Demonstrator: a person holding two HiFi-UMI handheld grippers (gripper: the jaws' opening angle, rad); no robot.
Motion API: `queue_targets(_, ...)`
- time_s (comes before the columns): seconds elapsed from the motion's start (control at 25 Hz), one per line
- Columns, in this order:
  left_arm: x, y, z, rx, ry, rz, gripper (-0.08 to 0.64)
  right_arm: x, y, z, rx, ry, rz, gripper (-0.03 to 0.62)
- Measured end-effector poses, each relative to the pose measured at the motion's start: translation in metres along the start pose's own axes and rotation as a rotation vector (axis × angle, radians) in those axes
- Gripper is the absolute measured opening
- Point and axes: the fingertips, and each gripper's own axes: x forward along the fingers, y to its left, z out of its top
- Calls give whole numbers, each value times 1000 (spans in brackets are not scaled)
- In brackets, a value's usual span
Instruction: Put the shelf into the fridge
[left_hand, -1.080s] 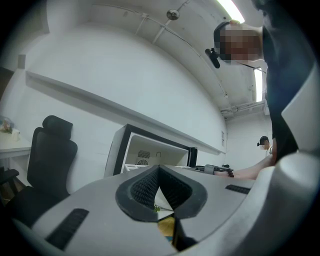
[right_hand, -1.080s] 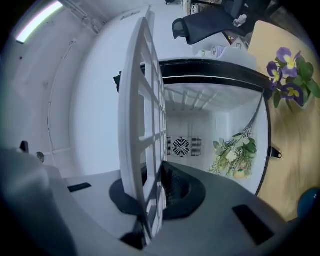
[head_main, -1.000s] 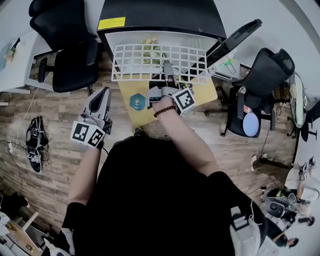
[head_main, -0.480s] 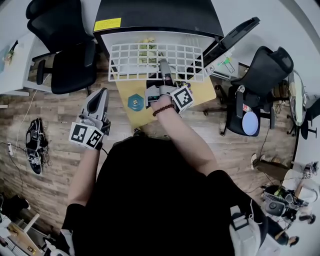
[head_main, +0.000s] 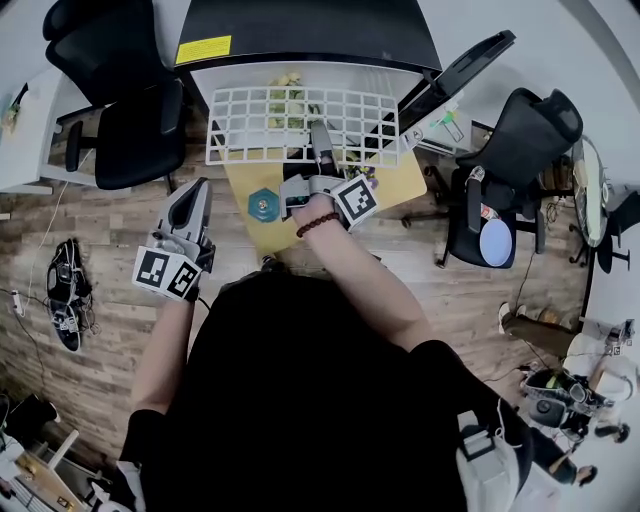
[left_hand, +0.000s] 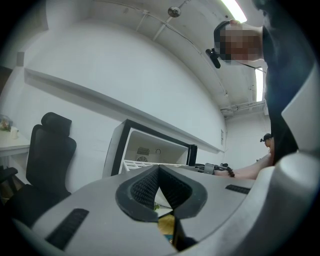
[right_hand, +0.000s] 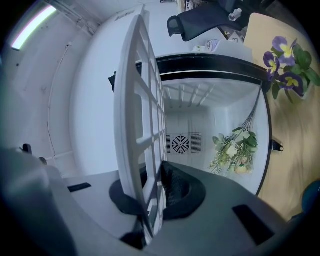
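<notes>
Pinching the white wire shelf (head_main: 300, 125) by its near edge in the right tool (head_main: 318, 148), level at 12 o'clock, at the open fridge (head_main: 300, 40) mouth, not yet seated. Left tool (head_main: 192, 200) pressed together on nothing at 9 o'clock. Could twist on that single pinch and snag a side wall, or crush the flowers (right_hand: 232, 150) inside. Scant room at both side edges; door (head_main: 460, 70) swung clear at 2 o'clock.

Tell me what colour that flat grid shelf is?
White; the grid shelf shows best in the head view.
</notes>
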Motion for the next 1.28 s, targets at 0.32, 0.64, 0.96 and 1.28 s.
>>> queue_targets(0.32, 6, -1, 3, 2, -5, -5, 18, 3, -8, 4, 34, 5, -15, 43)
queue_targets(0.64, 6, 0, -1, -7, -2, 3, 18, 11, -7, 7, 36, 21, -26, 43)
queue_targets(0.96, 14, 1, 1, -16, -21, -3, 18, 23, -15, 11, 24, 42, -60, 43)
queue_targets(1.28, 19, 7, 1, -28, -29, 3, 18, 33, -17, 13, 33, 58, -85, 43)
